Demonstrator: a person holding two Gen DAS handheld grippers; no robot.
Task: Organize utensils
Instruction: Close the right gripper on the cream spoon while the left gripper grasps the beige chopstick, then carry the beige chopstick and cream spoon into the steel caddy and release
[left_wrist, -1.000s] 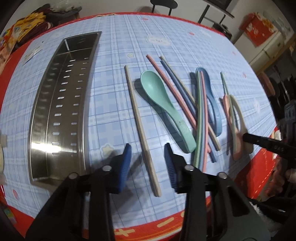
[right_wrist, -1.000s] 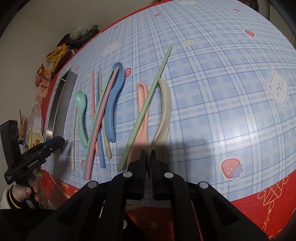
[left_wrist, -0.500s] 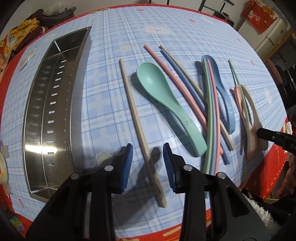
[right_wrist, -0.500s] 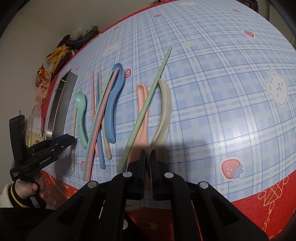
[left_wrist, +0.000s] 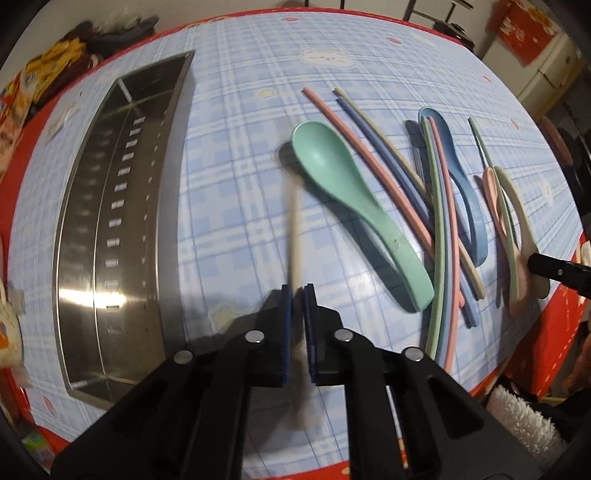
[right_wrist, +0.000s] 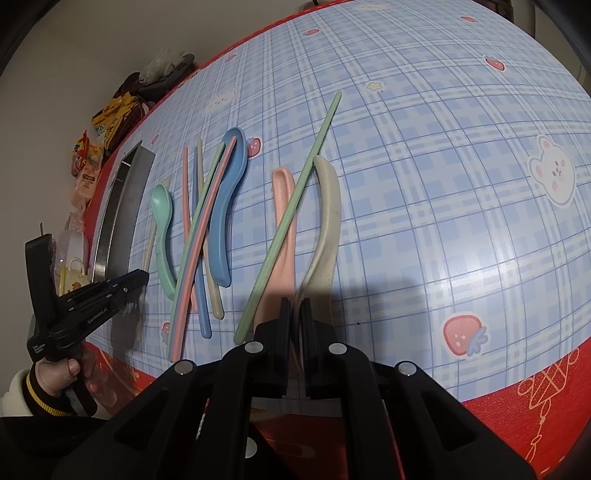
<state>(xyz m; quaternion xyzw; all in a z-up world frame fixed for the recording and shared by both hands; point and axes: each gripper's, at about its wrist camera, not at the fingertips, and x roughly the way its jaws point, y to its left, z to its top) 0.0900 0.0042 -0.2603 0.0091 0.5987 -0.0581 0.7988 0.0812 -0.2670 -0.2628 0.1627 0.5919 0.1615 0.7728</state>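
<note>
My left gripper (left_wrist: 297, 295) is shut on a beige chopstick (left_wrist: 294, 236), which is blurred and points away over the table. To its left lies a long steel utensil tray (left_wrist: 110, 221). To its right lie a teal spoon (left_wrist: 354, 214), pink, blue and green chopsticks (left_wrist: 439, 258), a blue spoon (left_wrist: 465, 199), a pink spoon and a beige spoon. My right gripper (right_wrist: 294, 314) is shut at the near ends of the pink spoon (right_wrist: 284, 229) and beige spoon (right_wrist: 327, 221); whether it grips either I cannot tell. A green chopstick (right_wrist: 291, 214) lies across the pink spoon.
The table has a blue plaid cloth (right_wrist: 443, 184) with a red edge. Snack packets and clutter (right_wrist: 107, 122) sit at the far left edge. A white mug (left_wrist: 7, 325) stands by the tray's near end. The left gripper shows in the right wrist view (right_wrist: 125, 284).
My left gripper has closed on the beige chopstick and swung it; it now points straight ahead. The right gripper has not moved.
</note>
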